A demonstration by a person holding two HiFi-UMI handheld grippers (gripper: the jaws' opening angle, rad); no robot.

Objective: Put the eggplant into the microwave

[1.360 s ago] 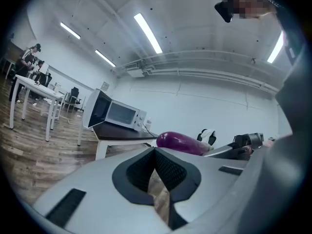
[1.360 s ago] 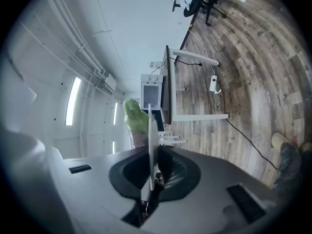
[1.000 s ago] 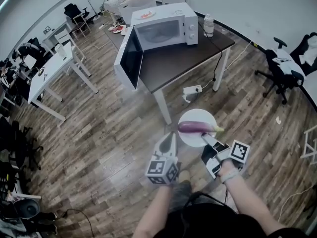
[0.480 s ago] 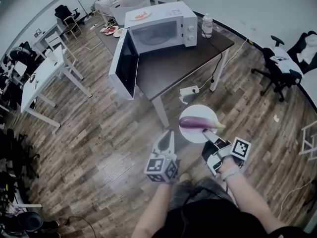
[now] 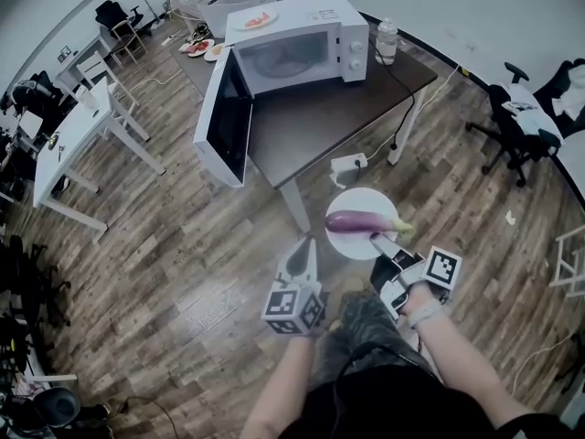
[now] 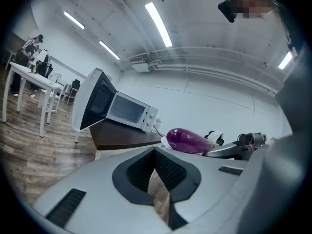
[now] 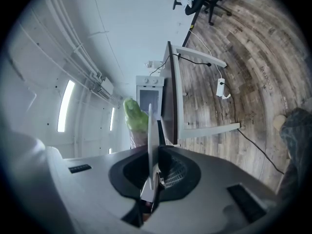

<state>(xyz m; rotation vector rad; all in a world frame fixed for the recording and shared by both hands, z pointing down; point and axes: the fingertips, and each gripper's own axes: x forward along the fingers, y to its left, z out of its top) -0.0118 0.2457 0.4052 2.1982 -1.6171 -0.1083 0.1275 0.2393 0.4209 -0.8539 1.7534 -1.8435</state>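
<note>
My right hand-held gripper (image 5: 382, 243) is clenched on the rim of the round white plate (image 5: 358, 199) carrying the glossy purple eggplant (image 5: 356, 223), well short of the white microwave (image 5: 306, 48) on the dark brown counter (image 5: 320, 126); my left hand-held gripper (image 5: 300, 262) is closed, empty. I should keep the plate level so the eggplant cannot roll, and clear the open door (image 5: 224, 122). The head view shows the whole eggplant; the right gripper view only the plate edge-on and the green stem (image 7: 134, 112).

We are holding our left tool (image 5: 306, 246) closed and empty, pointing ahead. Beside it, our right tool (image 5: 376, 239) is pinching the plate (image 5: 361, 199) rim.
</note>
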